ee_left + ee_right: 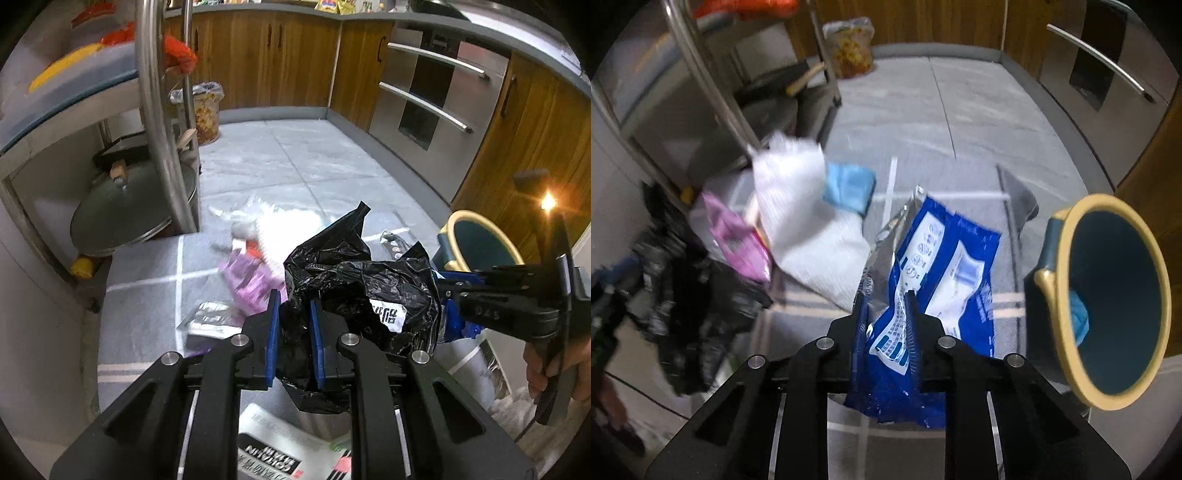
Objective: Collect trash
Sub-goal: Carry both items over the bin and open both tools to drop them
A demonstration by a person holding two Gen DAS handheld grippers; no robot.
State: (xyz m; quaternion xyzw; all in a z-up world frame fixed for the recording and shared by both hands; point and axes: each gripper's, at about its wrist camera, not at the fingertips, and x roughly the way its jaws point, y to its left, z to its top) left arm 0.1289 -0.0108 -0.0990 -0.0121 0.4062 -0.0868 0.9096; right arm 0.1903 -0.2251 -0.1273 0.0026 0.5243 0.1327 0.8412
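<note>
My left gripper (291, 314) is shut on a crumpled black plastic bag (354, 273) and holds it above the grey floor mat. The bag also shows blurred at the left of the right wrist view (687, 302). My right gripper (886, 302) is shut on a blue and white foil wrapper (938, 266), held just left of a teal bin with a yellow rim (1108, 295); a blue scrap lies inside the bin. The right gripper also shows at the right of the left wrist view (458, 291), beside the bin (476, 236).
On the mat lie a pink wrapper (735, 240), a white paper towel (798, 206), a light blue packet (849, 184) and a silver wrapper (207, 317). A metal rack with a pan lid (129, 206) stands left. Wooden cabinets and an oven (436, 96) line the back and right.
</note>
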